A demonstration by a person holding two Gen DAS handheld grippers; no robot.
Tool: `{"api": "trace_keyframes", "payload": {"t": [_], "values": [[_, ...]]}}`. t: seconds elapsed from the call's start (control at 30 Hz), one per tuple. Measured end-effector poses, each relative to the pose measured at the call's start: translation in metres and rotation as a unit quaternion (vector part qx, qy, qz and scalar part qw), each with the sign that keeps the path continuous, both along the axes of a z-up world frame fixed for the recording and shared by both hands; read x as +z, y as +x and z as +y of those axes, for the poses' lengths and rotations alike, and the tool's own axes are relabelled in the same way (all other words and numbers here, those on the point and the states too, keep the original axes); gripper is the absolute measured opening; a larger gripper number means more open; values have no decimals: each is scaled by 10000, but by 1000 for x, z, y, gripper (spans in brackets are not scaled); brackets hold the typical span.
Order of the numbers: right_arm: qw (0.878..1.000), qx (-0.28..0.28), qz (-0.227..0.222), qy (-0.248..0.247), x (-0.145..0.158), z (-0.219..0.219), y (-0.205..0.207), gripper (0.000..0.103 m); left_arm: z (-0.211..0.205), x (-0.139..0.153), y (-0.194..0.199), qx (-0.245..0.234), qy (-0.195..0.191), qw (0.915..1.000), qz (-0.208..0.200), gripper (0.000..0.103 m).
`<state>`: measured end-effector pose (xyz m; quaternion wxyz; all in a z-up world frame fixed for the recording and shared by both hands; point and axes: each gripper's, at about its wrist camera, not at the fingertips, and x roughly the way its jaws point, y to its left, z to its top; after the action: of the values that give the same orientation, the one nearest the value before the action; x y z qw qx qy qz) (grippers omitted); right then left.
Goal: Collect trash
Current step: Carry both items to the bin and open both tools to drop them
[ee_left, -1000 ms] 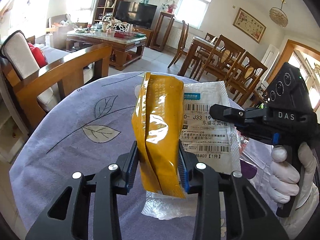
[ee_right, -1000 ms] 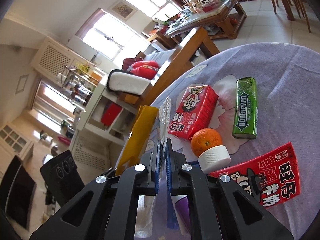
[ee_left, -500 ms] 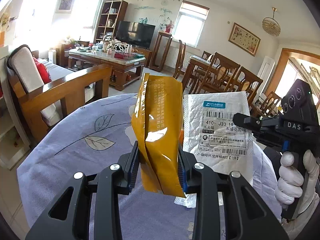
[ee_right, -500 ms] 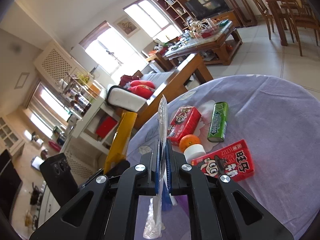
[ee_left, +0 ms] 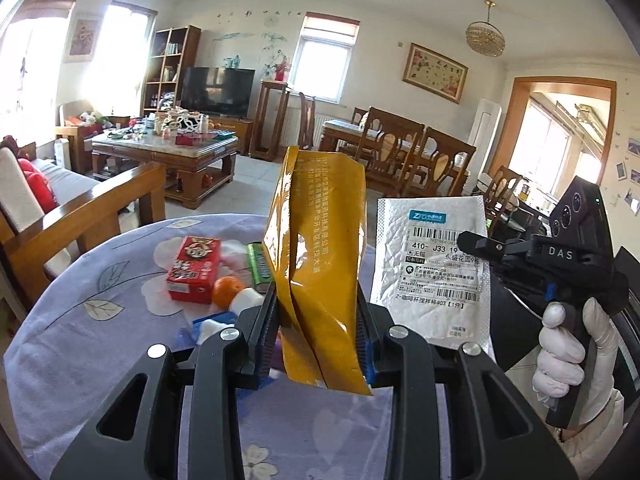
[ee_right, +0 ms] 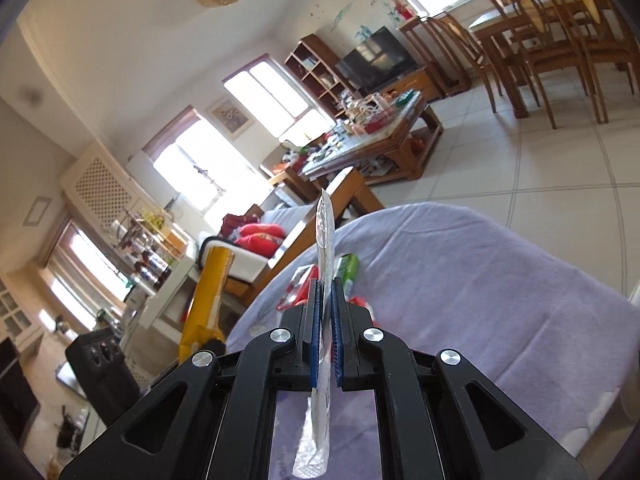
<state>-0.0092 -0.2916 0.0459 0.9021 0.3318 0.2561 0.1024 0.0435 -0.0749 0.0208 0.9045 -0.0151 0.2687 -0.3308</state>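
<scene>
My left gripper (ee_left: 318,312) is shut on a crumpled yellow foil wrapper (ee_left: 316,248) and holds it upright, well above the table. My right gripper (ee_right: 327,292) is shut on a white bubble mailer with a shipping label (ee_left: 432,264), seen edge-on in the right wrist view (ee_right: 326,240). Both hang side by side in the air. The right gripper also shows in the left wrist view (ee_left: 472,240), and the yellow wrapper shows in the right wrist view (ee_right: 208,296).
A round table with a lilac leaf-print cloth (ee_left: 100,320) lies below. On it sit a red milk carton (ee_left: 194,268), an orange (ee_left: 226,290), a white cap (ee_left: 250,300) and a green gum pack (ee_left: 258,266). A wooden sofa arm (ee_left: 100,208) stands at the left.
Both grippers have risen away from the table with their wrappers still held. The table now looks smaller and its other items have come into the left wrist view.
</scene>
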Motion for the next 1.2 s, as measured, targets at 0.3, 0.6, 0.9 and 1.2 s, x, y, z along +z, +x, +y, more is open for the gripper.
{"api": "trace_keyframes", "payload": {"t": [0.3, 0.6, 0.9, 1.2], "values": [[9872, -1552, -299, -208, 9, -122, -104, 6, -108, 3, -23, -1037, 19, 9946, -14, 33], [9524, -3029, -320, -157, -8, -238, -214, 6, -234, -14, -50, -2217, 151, 9749, 113, 33], [9116, -4101, -164, -221, -35, -307, -286, 6, -335, -41, -73, -3021, 219, 9519, 464, 33], [8747, -4830, 211, -329, -60, -330, -308, 7, -409, -72, -78, -3382, 559, 9364, 745, 33]]}}
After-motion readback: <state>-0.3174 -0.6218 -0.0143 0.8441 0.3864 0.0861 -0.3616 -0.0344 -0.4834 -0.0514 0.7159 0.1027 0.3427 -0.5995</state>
